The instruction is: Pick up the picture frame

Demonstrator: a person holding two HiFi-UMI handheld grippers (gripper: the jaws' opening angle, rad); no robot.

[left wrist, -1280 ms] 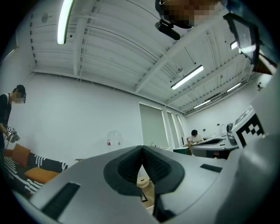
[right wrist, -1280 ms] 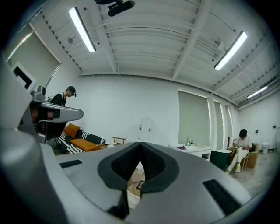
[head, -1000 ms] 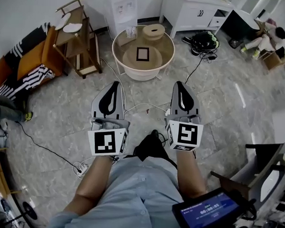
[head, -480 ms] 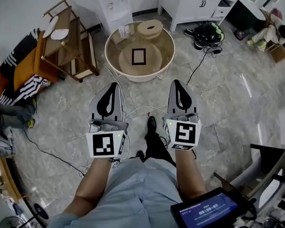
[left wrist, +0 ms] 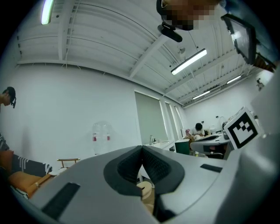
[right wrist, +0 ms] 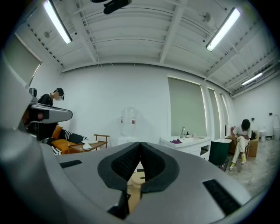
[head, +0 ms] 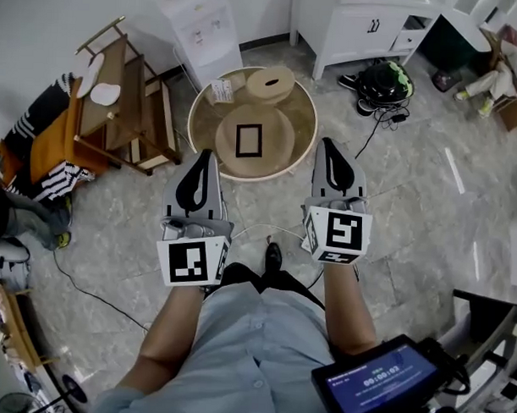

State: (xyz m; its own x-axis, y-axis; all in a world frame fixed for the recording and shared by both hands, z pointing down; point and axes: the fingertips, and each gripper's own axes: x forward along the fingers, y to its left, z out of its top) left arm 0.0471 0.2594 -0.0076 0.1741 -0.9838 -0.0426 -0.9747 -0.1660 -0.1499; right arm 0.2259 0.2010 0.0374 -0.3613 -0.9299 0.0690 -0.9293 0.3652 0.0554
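Note:
A small black picture frame (head: 249, 140) lies flat on a round wooden board on the round glass-rimmed table (head: 202, 99). My left gripper (head: 203, 157) hovers just short of the table's near left rim, its jaws shut with nothing between them. My right gripper (head: 331, 148) hangs at the table's near right rim, also shut and empty. Both gripper views look level across the room; through the closed jaws only a slice of the wooden pieces (right wrist: 139, 177) on the table shows. The frame itself is hidden in those views.
On the table's far side stand a thick round wooden block (head: 270, 82) and a small card holder (head: 221, 91). A wooden rack (head: 127, 104) stands left, a white water dispenser (head: 200, 26) and white cabinet (head: 366, 27) behind. Cables (head: 258, 231) cross the floor near my feet.
I have stepped toward the table: it and the frame have come closer to both grippers, which now reach its near rim. Both grippers stay shut.

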